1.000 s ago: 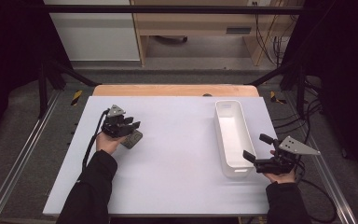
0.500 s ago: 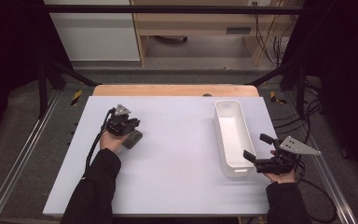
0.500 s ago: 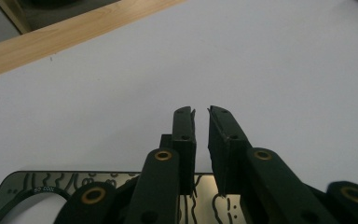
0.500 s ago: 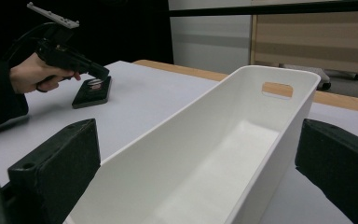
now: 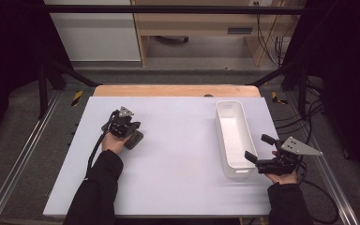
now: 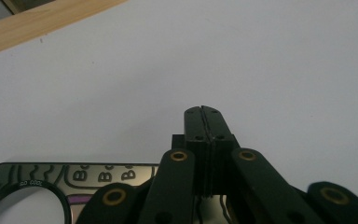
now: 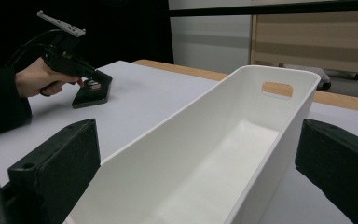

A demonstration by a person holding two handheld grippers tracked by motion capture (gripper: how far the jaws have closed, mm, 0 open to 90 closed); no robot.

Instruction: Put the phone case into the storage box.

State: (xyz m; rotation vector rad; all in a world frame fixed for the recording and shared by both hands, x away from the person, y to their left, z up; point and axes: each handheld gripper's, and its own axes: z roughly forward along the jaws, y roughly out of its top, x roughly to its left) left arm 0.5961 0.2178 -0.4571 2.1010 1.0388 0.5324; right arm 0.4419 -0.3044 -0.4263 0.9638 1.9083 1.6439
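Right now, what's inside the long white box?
The white box looks empty: its bare floor and far wall with a handle slot show. The near wall hides the closest bit of floor.

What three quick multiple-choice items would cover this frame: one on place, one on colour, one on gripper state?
1. Where does the dark flat packet lie?
A. inside the bin
B. on the table, at the left gripper
C. on the floor

2. What colour is the long bin?
A. white
B. blue
C. black

3. How do the jaws of the left gripper stand?
A. wide open
B. closed around the bin's rim
C. shut, with nothing seen between the tips

Answers:
1 B: the high view shows it on the white table under the left gripper's nose.
2 A: both the high view and the right gripper view show a white bin, empty.
3 C: in the left gripper view the two tips meet; they have just been closing, above the packet.
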